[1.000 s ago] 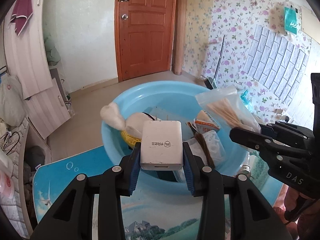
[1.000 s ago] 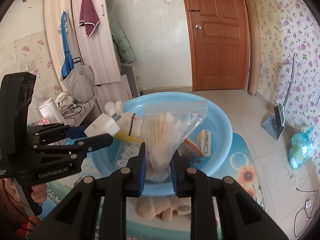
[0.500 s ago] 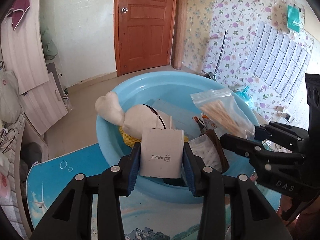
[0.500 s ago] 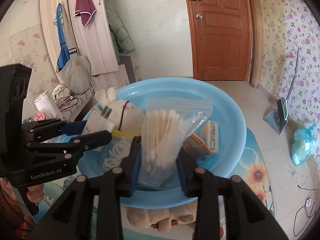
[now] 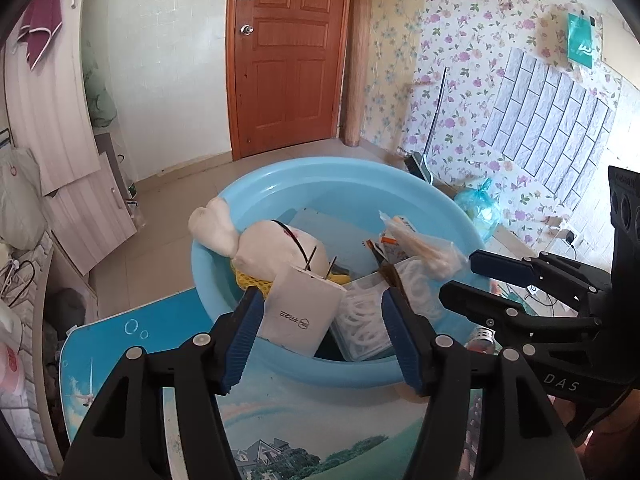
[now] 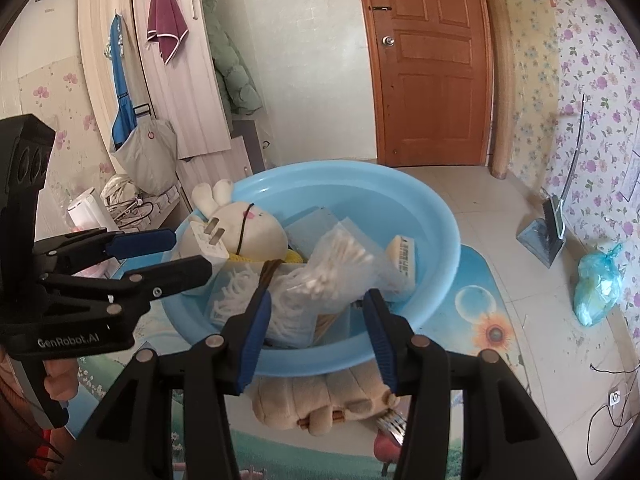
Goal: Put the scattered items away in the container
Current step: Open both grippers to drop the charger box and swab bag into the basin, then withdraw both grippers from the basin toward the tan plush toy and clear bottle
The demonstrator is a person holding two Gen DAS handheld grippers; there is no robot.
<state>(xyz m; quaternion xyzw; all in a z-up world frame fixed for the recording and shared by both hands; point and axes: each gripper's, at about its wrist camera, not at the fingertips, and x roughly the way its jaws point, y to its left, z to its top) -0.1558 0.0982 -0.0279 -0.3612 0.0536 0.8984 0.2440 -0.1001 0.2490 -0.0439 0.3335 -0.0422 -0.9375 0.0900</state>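
A light blue basin [image 5: 304, 168] [image 6: 440, 208] stands on the printed table cover. Inside it lie a plush rabbit [image 5: 272, 248] [image 6: 248, 224], a bag of white loops [image 5: 368, 320] and a small box [image 6: 404, 258]. The white charger [image 5: 300, 316] [image 6: 204, 240] leans tilted inside the near rim, prongs up, between the spread fingers of my open left gripper [image 5: 322, 332] [image 6: 190, 254]. A clear bag of cotton swabs [image 6: 336, 268] [image 5: 424, 252] rests on the pile, just ahead of my open right gripper [image 6: 318, 332] [image 5: 460, 276].
A beige plush toy [image 6: 320, 400] and a fork [image 6: 390, 426] lie on the table in front of the basin. The table's left edge [image 5: 64, 344] is close. On the floor to the right are a dustpan [image 6: 540, 232] and a tied blue bag [image 6: 596, 288].
Both grippers opened. The charger left the left fingers and tipped into the basin. The swab bag left the right fingers and dropped onto the pile.
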